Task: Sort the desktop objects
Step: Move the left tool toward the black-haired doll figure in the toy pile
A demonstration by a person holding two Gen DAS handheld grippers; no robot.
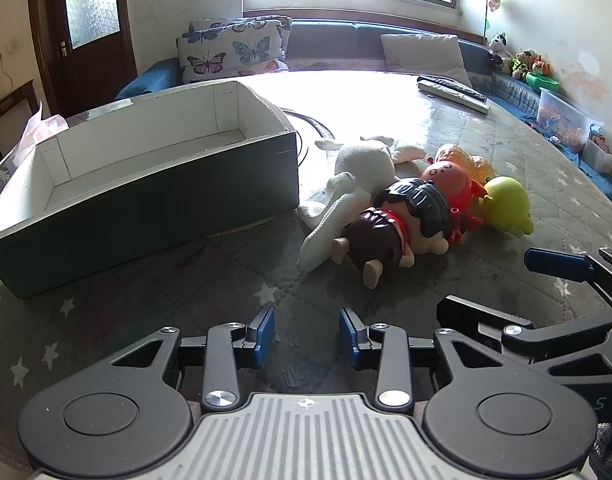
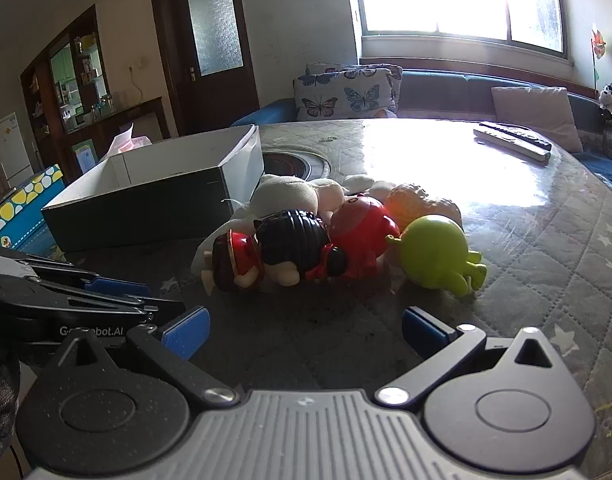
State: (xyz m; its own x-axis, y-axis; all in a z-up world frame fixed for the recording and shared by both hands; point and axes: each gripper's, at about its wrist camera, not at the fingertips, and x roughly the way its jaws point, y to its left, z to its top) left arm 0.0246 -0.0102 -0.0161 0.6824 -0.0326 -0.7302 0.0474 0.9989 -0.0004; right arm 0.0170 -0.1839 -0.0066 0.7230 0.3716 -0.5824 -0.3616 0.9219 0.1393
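A heap of toys lies on the table: a white plush rabbit (image 1: 357, 176), a dark-haired doll (image 1: 393, 236), a red figure (image 1: 451, 180), an orange toy (image 1: 465, 160) and a green figure (image 1: 505, 204). The same heap fills the middle of the right wrist view, doll (image 2: 282, 252) in front, green figure (image 2: 433, 256) at the right. An empty box (image 1: 146, 188) with white inside walls stands left of the heap. My left gripper (image 1: 307, 332) is open a short way in front of the doll. My right gripper (image 2: 306, 328) is wide open before the heap, nothing between its fingers.
Remote controls (image 1: 453, 92) lie at the far right of the quilted, star-patterned table cover (image 1: 146, 304). A round black hob plate (image 2: 294, 164) sits behind the box. A sofa with butterfly cushions (image 1: 230, 48) runs behind the table. A blue spotted box (image 2: 22, 208) stands at the left.
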